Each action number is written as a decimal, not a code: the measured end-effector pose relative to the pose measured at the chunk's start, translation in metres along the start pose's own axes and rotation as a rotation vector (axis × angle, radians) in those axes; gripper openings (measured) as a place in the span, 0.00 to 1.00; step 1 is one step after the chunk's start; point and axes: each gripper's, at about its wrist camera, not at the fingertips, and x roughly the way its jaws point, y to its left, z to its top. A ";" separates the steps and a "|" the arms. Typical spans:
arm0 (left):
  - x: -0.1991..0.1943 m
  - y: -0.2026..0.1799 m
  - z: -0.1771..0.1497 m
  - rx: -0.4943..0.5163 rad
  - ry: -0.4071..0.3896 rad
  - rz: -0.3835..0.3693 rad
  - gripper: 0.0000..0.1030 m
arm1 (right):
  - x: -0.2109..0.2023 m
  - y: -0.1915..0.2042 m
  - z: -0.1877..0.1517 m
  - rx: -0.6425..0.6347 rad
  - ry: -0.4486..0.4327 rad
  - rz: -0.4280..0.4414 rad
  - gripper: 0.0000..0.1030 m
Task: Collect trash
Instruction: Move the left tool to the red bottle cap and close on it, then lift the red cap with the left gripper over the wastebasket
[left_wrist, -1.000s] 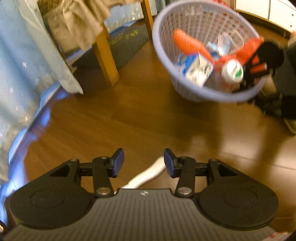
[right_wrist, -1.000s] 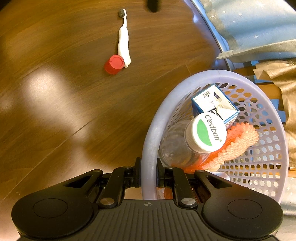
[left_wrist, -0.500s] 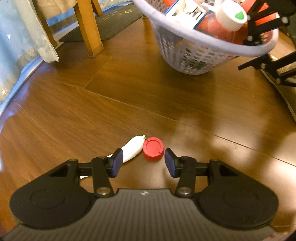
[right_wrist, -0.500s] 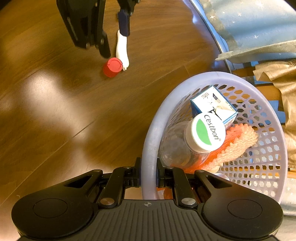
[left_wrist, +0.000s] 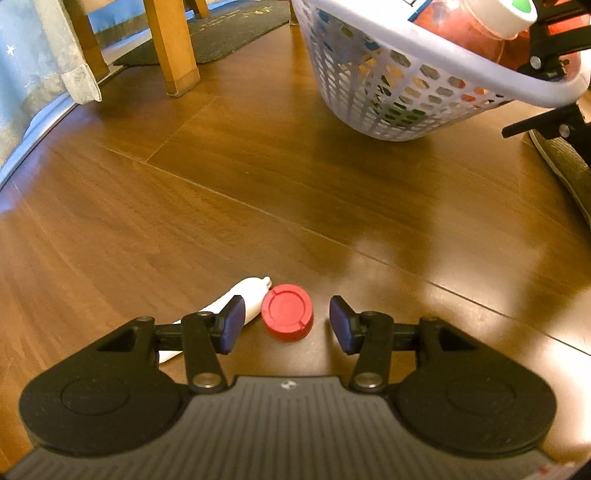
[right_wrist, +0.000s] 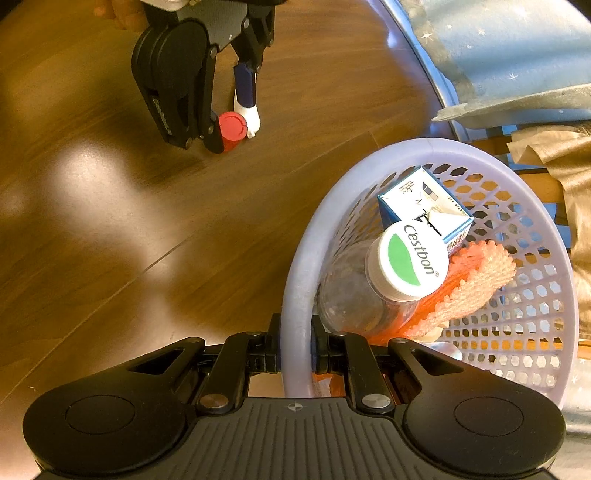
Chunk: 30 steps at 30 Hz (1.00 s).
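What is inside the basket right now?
The basket holds a capped clear bottle, a blue-and-white carton and a knobbly orange item. Anything beneath them is covered.

Left gripper (left_wrist: 286, 319): two black linkage arms, each on a silver pivot screw, ending in dark blue pads (left_wrist: 232, 325); round black housings flank a grey ribbed plate with a small crosshair mark. Right gripper (right_wrist: 295, 350): the same build, black arms, silver screws, grey ribbed plate with crosshair. Seen from outside in the right wrist view, the left gripper shows glossy black side plates with small screws.
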 end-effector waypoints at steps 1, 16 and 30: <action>0.001 0.000 0.001 0.001 0.001 0.001 0.43 | 0.000 0.000 0.000 -0.001 0.000 0.000 0.10; -0.025 -0.010 0.003 0.076 -0.004 -0.018 0.25 | 0.003 -0.002 0.001 -0.005 0.002 -0.001 0.10; -0.121 0.008 0.075 0.124 -0.164 -0.010 0.25 | -0.001 -0.002 0.001 0.006 0.005 0.010 0.10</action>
